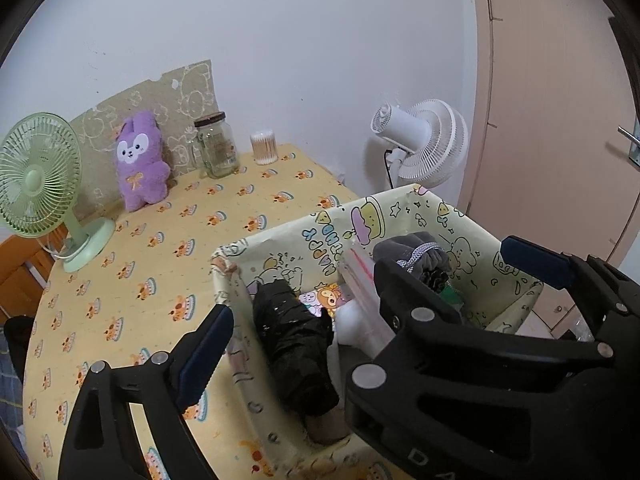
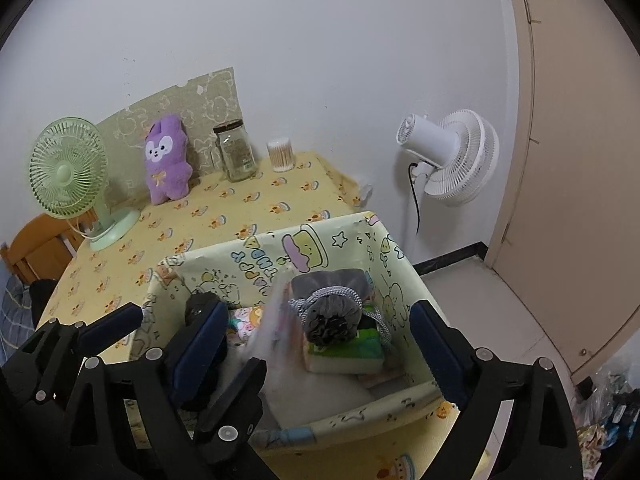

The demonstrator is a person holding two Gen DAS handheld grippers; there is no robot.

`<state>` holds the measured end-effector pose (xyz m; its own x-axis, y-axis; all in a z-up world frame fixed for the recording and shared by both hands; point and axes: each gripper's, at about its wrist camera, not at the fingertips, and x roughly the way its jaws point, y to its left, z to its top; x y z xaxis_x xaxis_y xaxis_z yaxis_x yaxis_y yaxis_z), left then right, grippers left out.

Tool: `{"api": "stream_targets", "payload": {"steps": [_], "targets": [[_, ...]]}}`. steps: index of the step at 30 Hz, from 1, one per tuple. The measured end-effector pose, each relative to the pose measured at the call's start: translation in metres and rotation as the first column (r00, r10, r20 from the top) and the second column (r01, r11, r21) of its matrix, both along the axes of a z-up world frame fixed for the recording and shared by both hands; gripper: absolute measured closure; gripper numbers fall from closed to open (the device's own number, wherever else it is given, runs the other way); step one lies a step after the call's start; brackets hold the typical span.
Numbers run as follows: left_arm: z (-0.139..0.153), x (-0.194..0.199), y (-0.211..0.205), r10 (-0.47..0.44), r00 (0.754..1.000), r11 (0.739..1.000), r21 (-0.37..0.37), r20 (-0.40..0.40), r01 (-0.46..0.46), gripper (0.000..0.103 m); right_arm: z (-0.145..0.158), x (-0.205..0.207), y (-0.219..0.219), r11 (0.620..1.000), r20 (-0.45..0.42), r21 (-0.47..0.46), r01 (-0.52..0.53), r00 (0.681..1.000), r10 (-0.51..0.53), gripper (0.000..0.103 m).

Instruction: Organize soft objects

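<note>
pouch [image 2: 332, 312] – atop sponge [image 2: 346, 350], in box [image 2: 256, 252]

left gripper [image 1: 366, 280] wide apart, right gripper [image 2: 318, 330] likewise

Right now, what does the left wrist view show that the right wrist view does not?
Only the left wrist view shows the whole black folded umbrella lying in the cartoon-printed storage box, and a metal door handle.

Only the right wrist view shows the green-and-white sponge under the grey drawstring pouch, and the black baseboard.

Both show the box, the pouch, the purple plush rabbit, the green desk fan and both open claws.
</note>
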<state>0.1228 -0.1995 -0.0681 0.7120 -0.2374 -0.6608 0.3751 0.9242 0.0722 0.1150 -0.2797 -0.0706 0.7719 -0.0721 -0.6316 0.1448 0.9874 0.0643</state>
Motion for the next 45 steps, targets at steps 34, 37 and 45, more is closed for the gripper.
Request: {"api": "stream_targets", "payload": {"steps": [34,37,45], "targets": [[0.074,-0.068,0.143,0.266,0.946,0.963,-0.093,0.188,-0.252,0.000,0.078,-0.065,0.109,0.991,0.154,-0.113,-0.075,0.984,0.092,0.003],[0.079,-0.073,0.162,0.302,0.934,0.951,-0.121,0.188,-0.284,0.000,0.085,-0.070,0.120,0.990,0.174,-0.105,-0.099,0.978,0.116,0.003],[0.088,-0.090,0.202,0.398,0.892,0.916,-0.138,0.215,-0.376,0.000,0.095,-0.079,0.144,0.981,0.202,-0.123,-0.149,0.964,0.172,0.003]]}}
